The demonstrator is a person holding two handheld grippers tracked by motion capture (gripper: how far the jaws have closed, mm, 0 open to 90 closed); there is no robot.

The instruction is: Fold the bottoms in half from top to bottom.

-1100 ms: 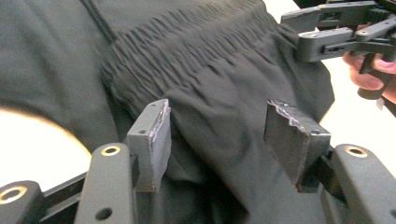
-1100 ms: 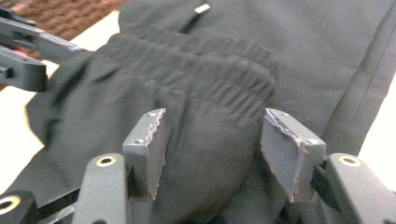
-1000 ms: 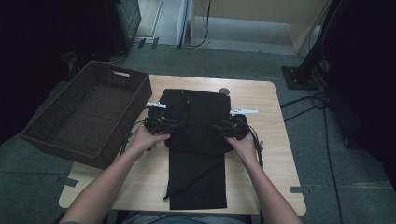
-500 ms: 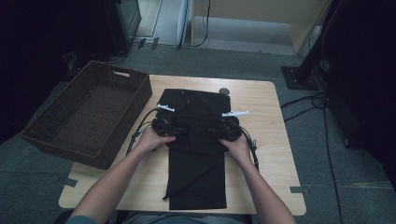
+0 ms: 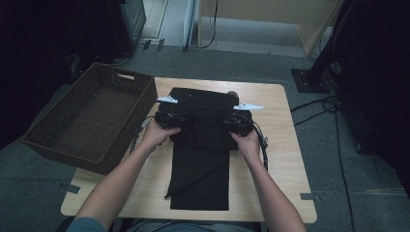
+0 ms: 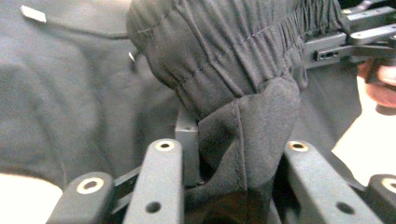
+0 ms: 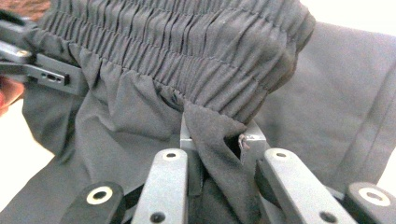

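Note:
Black trousers (image 5: 200,164) with an elastic waistband lie lengthwise on the wooden table (image 5: 285,159). My left gripper (image 5: 169,120) holds the garment's left side and my right gripper (image 5: 238,124) its right side, with a bunched fold lifted between them. In the left gripper view the gathered waistband (image 6: 233,60) hangs over my left gripper (image 6: 233,144), whose jaws have just been closing and now pinch the cloth. In the right gripper view my right gripper (image 7: 217,140) pinches a fold under the waistband (image 7: 187,51) after closing likewise. Each view shows the other gripper farther off.
A dark wicker basket (image 5: 87,121) stands at the table's left edge, partly overhanging it. Cables (image 5: 263,145) trail from the grippers beside the garment. Bare wood (image 5: 140,188) shows on both sides of the trouser legs. Dark stands and cables surround the table on the floor.
Both grippers came slightly inward and their jaws closed on the cloth. The waistband part of the trousers is now bunched and raised between them.

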